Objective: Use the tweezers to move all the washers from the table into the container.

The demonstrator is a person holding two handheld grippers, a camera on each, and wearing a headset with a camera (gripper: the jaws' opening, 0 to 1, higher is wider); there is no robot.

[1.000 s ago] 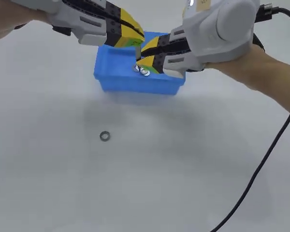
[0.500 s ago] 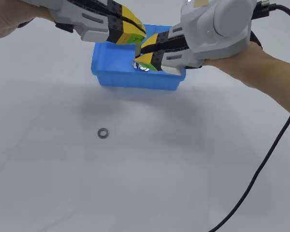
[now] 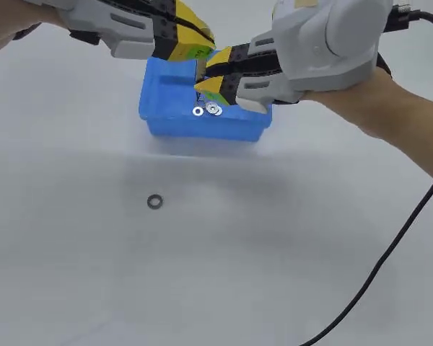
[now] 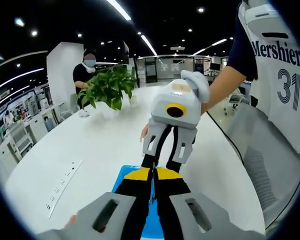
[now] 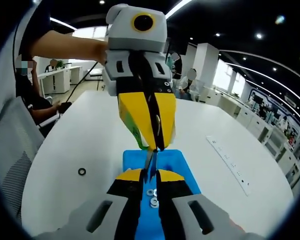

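One washer (image 3: 154,202) lies alone on the white table (image 3: 94,274), nearer than the blue container (image 3: 166,126) and well apart from it. Other washers (image 3: 213,109) lie inside the container. Above it, the left gripper (image 3: 200,52) has its jaws pressed together on the thin tweezers (image 5: 149,167). The right gripper (image 3: 204,89) meets it tip to tip, its jaws also closed.

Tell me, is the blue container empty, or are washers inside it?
Not empty. The head view shows washers lying inside the blue container; one washer lies outside on the table.
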